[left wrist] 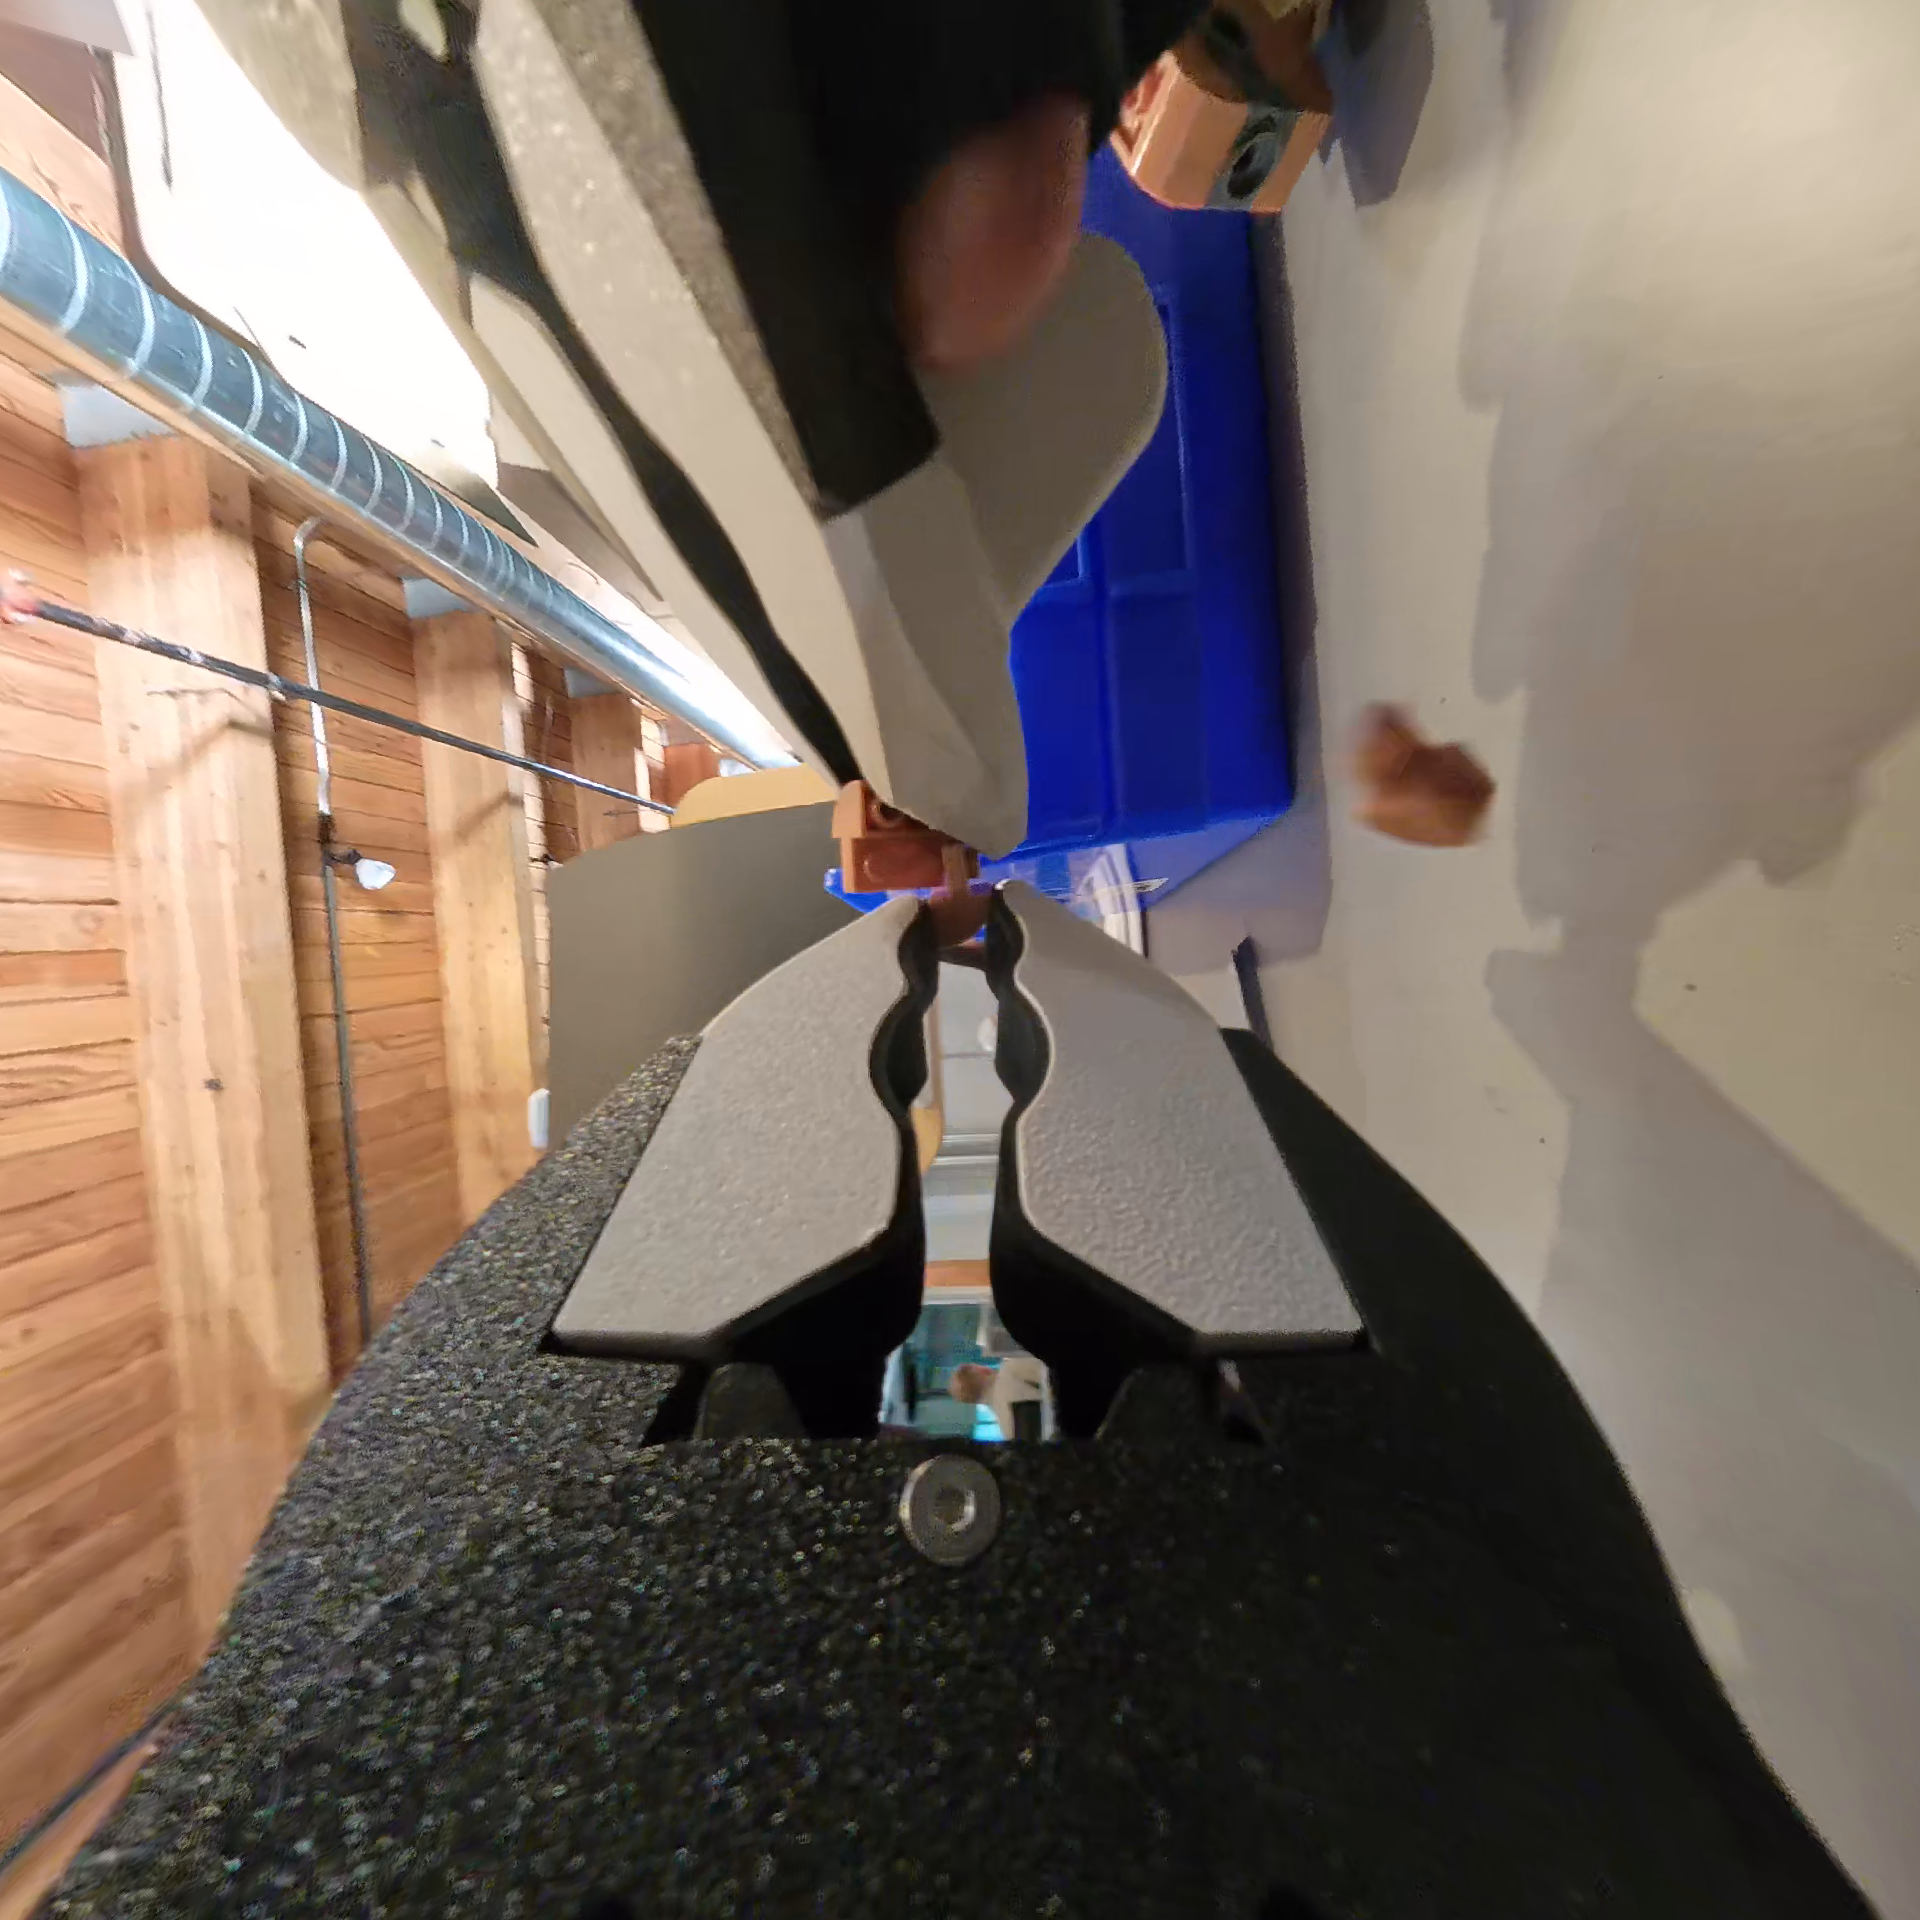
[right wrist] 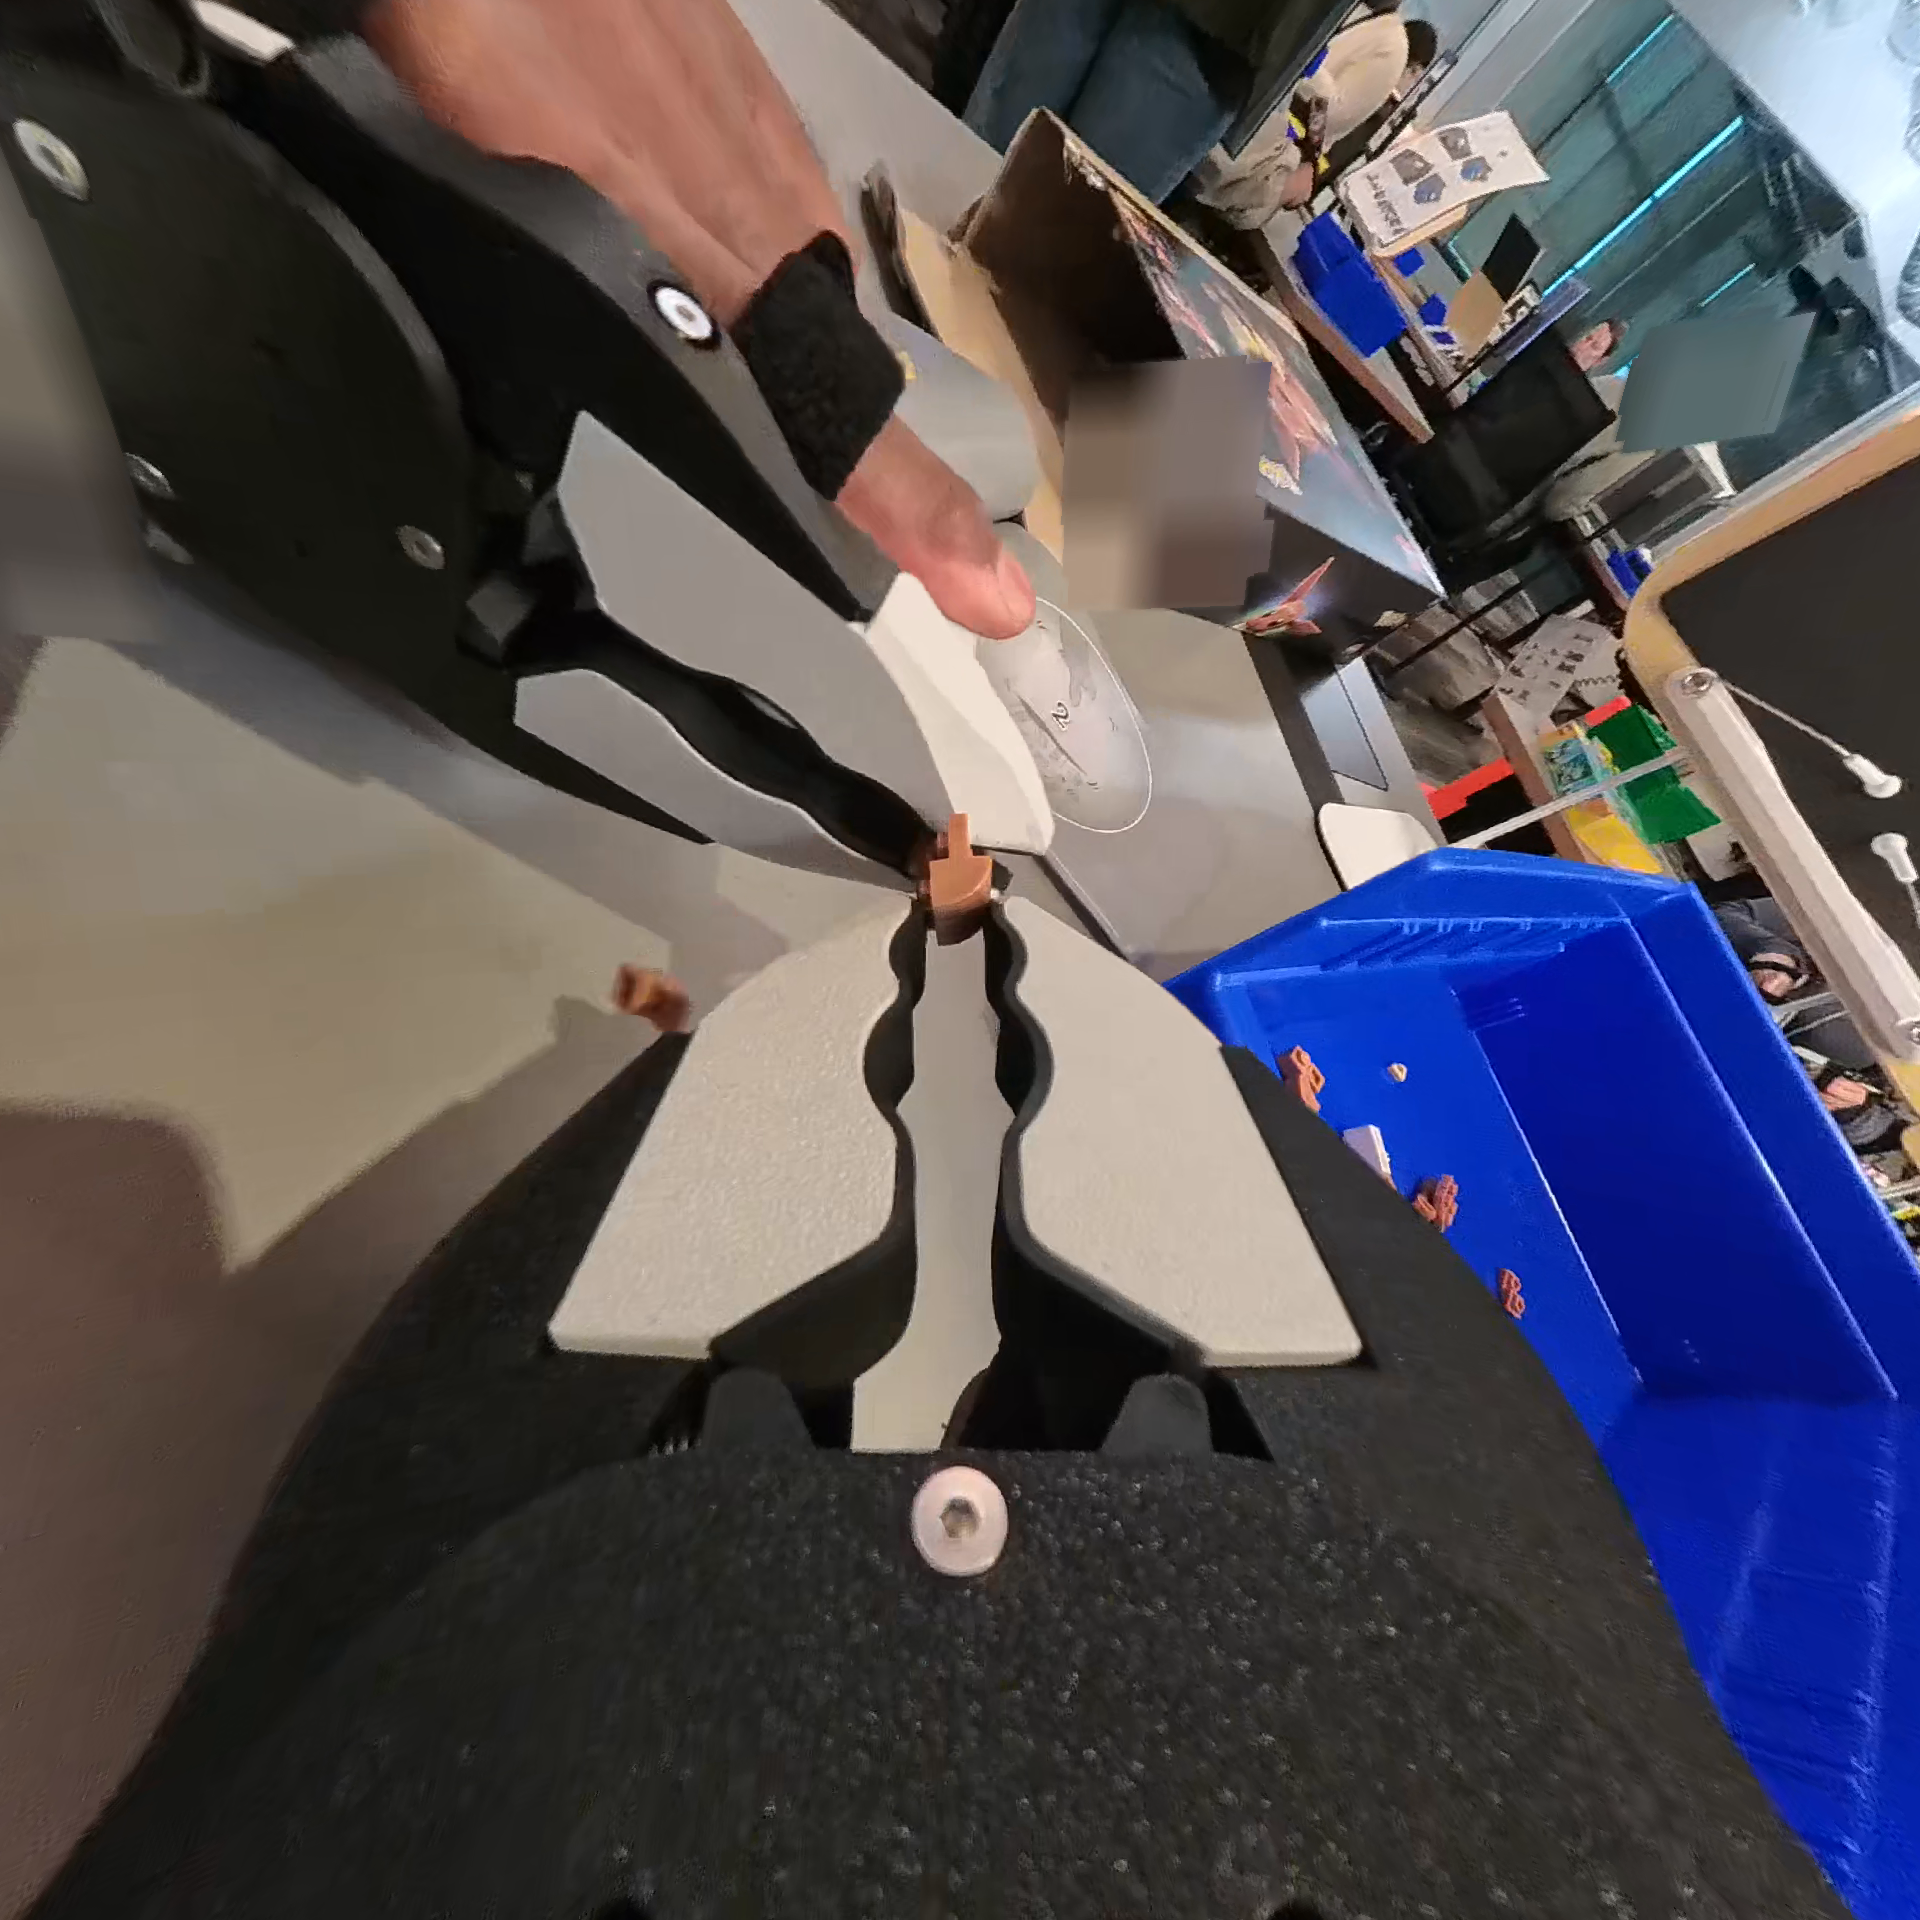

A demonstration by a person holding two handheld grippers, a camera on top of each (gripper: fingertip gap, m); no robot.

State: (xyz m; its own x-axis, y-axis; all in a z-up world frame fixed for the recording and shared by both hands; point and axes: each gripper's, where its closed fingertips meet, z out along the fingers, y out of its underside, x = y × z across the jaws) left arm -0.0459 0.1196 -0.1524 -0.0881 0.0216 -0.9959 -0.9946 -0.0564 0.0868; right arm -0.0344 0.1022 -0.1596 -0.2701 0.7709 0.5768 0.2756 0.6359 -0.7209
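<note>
Grippers tip to tip above grey table (right wrist: 260, 935): left gripper (left wrist: 958, 914) pinching round brown piece (left wrist: 951, 925), right gripper (right wrist: 956, 914) pinching brown piece (right wrist: 954, 883); blue bin (right wrist: 1662, 1143) beside.

the loose brown piece (left wrist: 1421, 777) on the table is motion-blurred, its shape unclear. the right gripper (left wrist: 940, 847) covers much of the blue bin (left wrist: 1164, 665). the bin (right wrist: 1662, 1091) runs off the right wrist view's edge; the bits (right wrist: 1436, 1200) inside are too small to tell.
</note>
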